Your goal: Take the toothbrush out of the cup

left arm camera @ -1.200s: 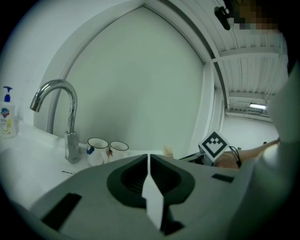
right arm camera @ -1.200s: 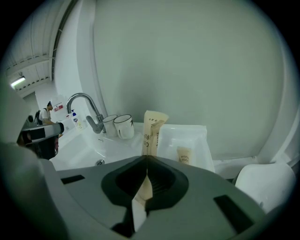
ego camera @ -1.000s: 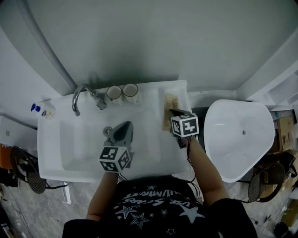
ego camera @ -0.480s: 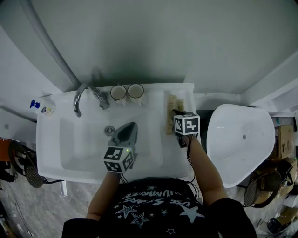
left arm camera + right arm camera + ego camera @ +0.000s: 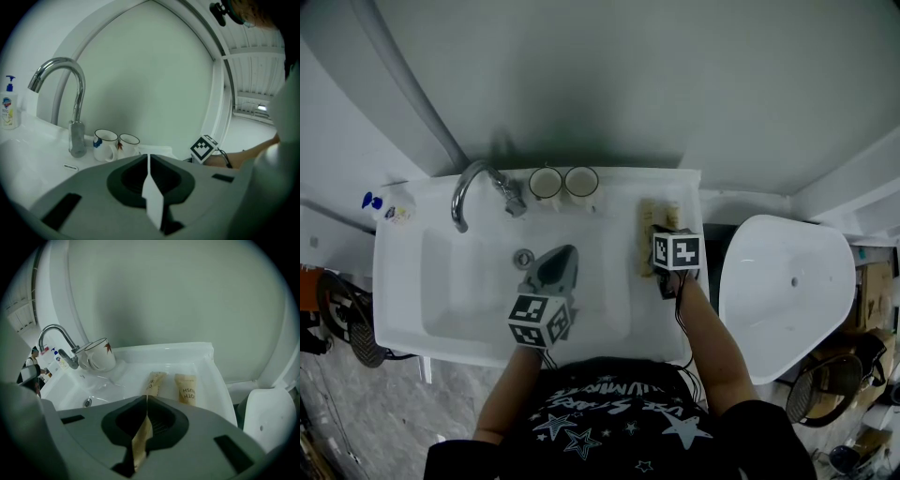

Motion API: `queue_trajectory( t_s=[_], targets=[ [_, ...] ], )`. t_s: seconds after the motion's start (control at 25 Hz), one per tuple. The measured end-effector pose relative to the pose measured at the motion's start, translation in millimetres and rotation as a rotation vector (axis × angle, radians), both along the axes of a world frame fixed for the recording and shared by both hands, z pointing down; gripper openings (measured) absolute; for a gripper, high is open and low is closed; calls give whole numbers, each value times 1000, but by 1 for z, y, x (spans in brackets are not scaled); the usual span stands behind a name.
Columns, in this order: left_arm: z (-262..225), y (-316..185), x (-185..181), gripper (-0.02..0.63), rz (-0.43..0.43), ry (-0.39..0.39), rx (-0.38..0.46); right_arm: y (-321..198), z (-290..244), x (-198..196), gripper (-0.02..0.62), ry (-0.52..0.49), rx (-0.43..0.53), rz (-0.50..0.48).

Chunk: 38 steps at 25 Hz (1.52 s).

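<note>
Two white cups (image 5: pixel 546 183) (image 5: pixel 580 181) stand at the back of the sink beside the faucet; I see no toothbrush sticking out of them. My right gripper (image 5: pixel 662 232) hangs over the sink's right ledge, shut (image 5: pixel 146 397) on a tan toothbrush packet (image 5: pixel 154 383) whose far end sticks out past the tips. A second tan packet (image 5: pixel 186 389) lies flat on the ledge beside it. My left gripper (image 5: pixel 566 252) hovers over the basin, shut (image 5: pixel 148 155), with nothing held. From there the cups (image 5: pixel 105 143) are ahead and to the left.
A chrome faucet (image 5: pixel 474 191) arches over the white sink (image 5: pixel 403 309), with the drain (image 5: pixel 523 258) below it. A soap bottle (image 5: pixel 394 208) stands at the back left corner. A white toilet-like fixture (image 5: pixel 787 281) stands right of the sink. The wall rises close behind.
My right gripper has sunk toward the right ledge with the packet in its jaws. The left gripper has dipped slightly over the basin.
</note>
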State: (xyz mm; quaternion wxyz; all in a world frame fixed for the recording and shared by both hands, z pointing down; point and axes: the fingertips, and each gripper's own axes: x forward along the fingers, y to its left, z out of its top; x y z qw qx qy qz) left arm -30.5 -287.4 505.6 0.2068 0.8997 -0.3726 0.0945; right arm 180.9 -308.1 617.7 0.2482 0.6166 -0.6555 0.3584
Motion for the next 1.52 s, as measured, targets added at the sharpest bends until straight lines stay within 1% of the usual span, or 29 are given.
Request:
queue_trajectory(
  t_s=[0.28, 0.44, 0.6, 0.64, 0.72, 0.88, 1.2, 1.36, 1.52],
  targets=[
    [0, 1, -3, 28, -13, -7, -1, -1, 3, 0, 20, -2, -3, 1],
    [-3, 7, -5, 28, -22, -9, 5, -1, 0, 4, 20, 23, 21, -1],
    [-4, 14, -8, 28, -34, -15, 7, 1, -6, 6, 23, 13, 53, -4],
    [-6, 16, -8, 28, -38, -17, 11, 1, -7, 6, 38, 5, 58, -6],
    [-9, 19, -10, 28, -47, -22, 23, 3, -10, 5, 96, -12, 68, -10],
    [-13, 28, -12, 28, -69, -29, 35, 9, -18, 3, 112, -24, 94, -19],
    [-22, 58, -15, 28, -126, -39, 53, 30, -38, -4, 112, -59, 153, -70],
    [-21, 78, -19, 28, -178, -45, 46, 41, -52, -10, 112, -71, 196, -123],
    [-19, 99, -27, 28, -238, -44, 40, 49, -56, -17, 112, -87, 219, -173]
  ],
)
